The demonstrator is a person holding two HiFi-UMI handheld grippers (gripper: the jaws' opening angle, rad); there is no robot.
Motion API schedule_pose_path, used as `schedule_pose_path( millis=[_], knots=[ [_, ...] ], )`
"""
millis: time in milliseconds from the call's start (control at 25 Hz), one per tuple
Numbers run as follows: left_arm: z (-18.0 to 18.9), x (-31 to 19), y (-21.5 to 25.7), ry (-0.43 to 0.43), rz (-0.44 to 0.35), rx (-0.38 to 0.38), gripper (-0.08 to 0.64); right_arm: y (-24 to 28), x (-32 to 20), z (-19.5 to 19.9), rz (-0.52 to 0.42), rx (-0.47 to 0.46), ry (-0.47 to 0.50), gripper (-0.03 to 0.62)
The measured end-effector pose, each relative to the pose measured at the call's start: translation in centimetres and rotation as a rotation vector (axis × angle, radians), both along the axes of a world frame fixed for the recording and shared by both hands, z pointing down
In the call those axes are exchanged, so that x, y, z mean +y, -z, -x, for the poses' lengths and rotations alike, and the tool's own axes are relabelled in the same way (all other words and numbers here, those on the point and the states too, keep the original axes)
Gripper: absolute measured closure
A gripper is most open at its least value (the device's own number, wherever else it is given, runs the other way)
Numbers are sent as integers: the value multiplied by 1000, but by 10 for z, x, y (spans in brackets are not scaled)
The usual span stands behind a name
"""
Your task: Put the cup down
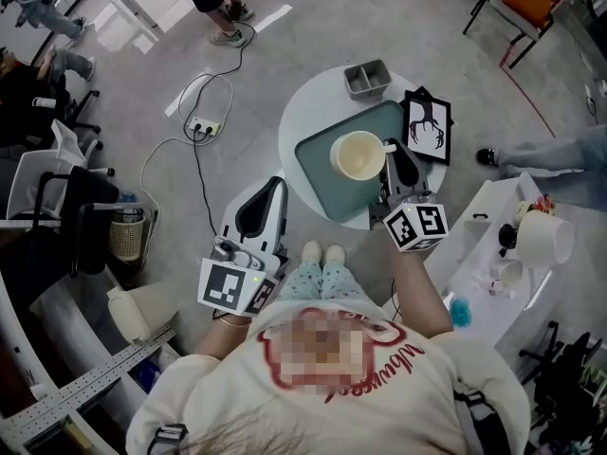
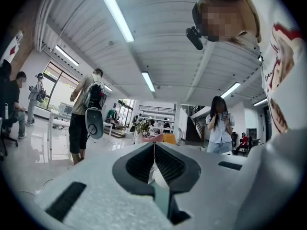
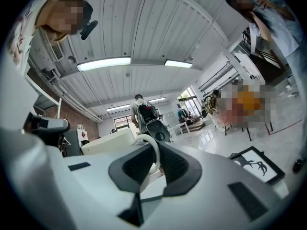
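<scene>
A cream cup (image 1: 358, 155) is over the teal tray (image 1: 318, 159) on the round white table (image 1: 303, 112); I cannot tell whether its base touches the tray. My right gripper (image 1: 392, 154) is at the cup's right side, shut on its handle (image 3: 155, 153). In the right gripper view the white handle loop runs between the dark pads, with the cup body (image 3: 108, 143) to the left. My left gripper (image 1: 263, 207) hangs off the table's left edge above the floor. Its pads (image 2: 165, 164) meet with nothing between them.
A small grey bin (image 1: 368, 78) and a black framed picture (image 1: 427, 126) stand at the back and right of the table. A power strip with cables (image 1: 203, 126) lies on the floor to the left. A white side table (image 1: 493, 245) with cups stands to the right.
</scene>
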State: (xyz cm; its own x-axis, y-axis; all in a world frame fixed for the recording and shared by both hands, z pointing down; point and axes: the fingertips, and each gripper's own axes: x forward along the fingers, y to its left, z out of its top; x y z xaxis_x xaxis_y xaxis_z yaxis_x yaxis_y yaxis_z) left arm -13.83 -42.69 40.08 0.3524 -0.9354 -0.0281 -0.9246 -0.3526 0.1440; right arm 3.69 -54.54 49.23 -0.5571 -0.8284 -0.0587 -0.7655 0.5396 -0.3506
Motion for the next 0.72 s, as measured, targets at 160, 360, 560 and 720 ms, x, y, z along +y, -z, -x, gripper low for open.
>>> schedule_pose_path(
  millis=[160,360,560,720],
  knots=[
    [6,2,-6,26,15,1,543,-28,-8,8,33,34,11,541],
    [8,3,-12,35,42,0,543,-62,-20,15,74,74,18,541],
    [20,11,-25,63,106,-33,543,-95,-25,29,105,118,48,541],
    [26,13,-26,87,110,-27,543,-116,-27,35,141,148,64,541]
  ],
)
